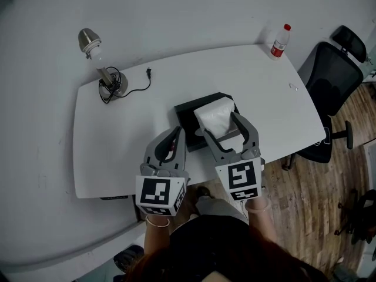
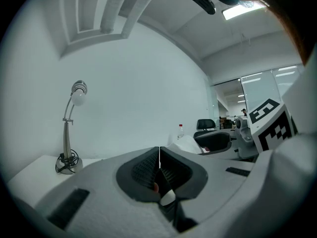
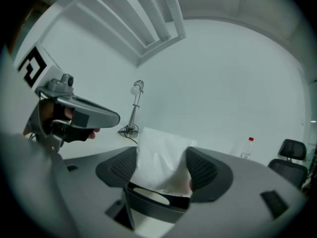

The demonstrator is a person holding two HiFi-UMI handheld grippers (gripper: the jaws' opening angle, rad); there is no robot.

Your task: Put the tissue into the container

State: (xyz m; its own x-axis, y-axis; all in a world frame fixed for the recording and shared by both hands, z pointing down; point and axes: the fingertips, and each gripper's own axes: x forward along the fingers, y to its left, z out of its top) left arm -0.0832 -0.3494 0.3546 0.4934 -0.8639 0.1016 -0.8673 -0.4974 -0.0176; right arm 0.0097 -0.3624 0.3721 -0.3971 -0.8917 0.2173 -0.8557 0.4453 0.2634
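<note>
Over the middle of the white tabletop (image 1: 117, 151), my right claw (image 1: 218, 124) is clamped on the tissue (image 1: 215, 116), a white pack pinched between both pads. It sits at the right half of the black container (image 1: 187, 117); I can't tell if it touches the bottom. From the right gripper view the tissue (image 3: 161, 162) fills the gap, standing up out of the jaws. My left claw (image 1: 176, 133) is clenched tight with nothing in it, pads pressed together, tip just beside the container's near left corner. Far left, a desk lamp (image 1: 97, 54) with its cord coiled at the base. Far right, a red-capped bottle (image 1: 281, 40). Past the right edge, a black office chair (image 1: 332, 81).
</note>
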